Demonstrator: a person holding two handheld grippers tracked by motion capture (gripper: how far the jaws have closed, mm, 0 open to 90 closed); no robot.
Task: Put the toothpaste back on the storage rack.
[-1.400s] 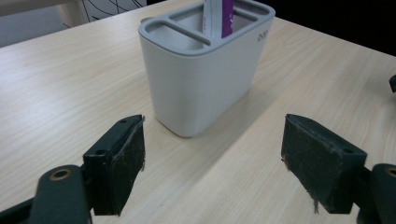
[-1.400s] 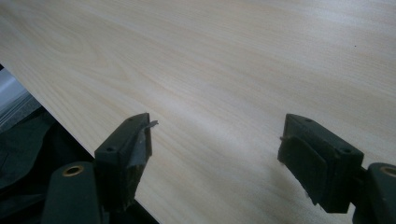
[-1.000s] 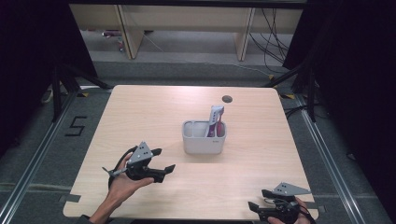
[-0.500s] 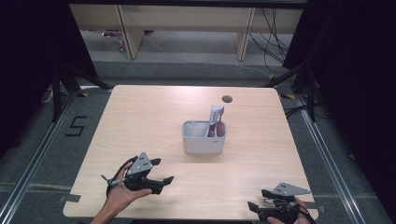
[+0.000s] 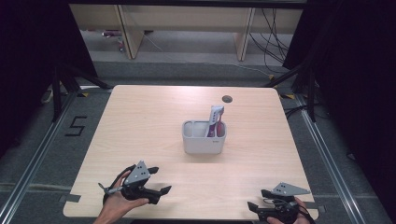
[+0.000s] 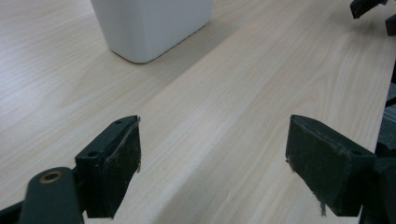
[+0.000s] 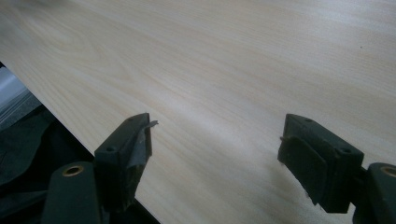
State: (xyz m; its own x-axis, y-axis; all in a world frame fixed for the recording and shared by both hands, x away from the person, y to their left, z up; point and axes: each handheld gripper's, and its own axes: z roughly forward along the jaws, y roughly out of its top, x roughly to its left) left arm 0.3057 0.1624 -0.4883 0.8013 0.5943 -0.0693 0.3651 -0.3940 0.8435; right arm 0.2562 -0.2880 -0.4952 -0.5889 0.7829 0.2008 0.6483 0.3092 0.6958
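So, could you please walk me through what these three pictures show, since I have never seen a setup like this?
Gladly. There is no robot here: a person sits at a wooden table and holds a hand-operated two-jaw gripper in each hand. The high view looks down from above the person's side. In it, the left gripper is near the front left edge, and the right gripper is at the front right corner. The other two pictures come from small cameras riding on the grippers, looking along their black jaws. The left gripper view looks toward the white holder; the right gripper view looks across bare tabletop. Both grippers are open and hold nothing. In the middle of the table stands that white holder, with a tube upright in its right compartment. Behind it is a small dark round spot.
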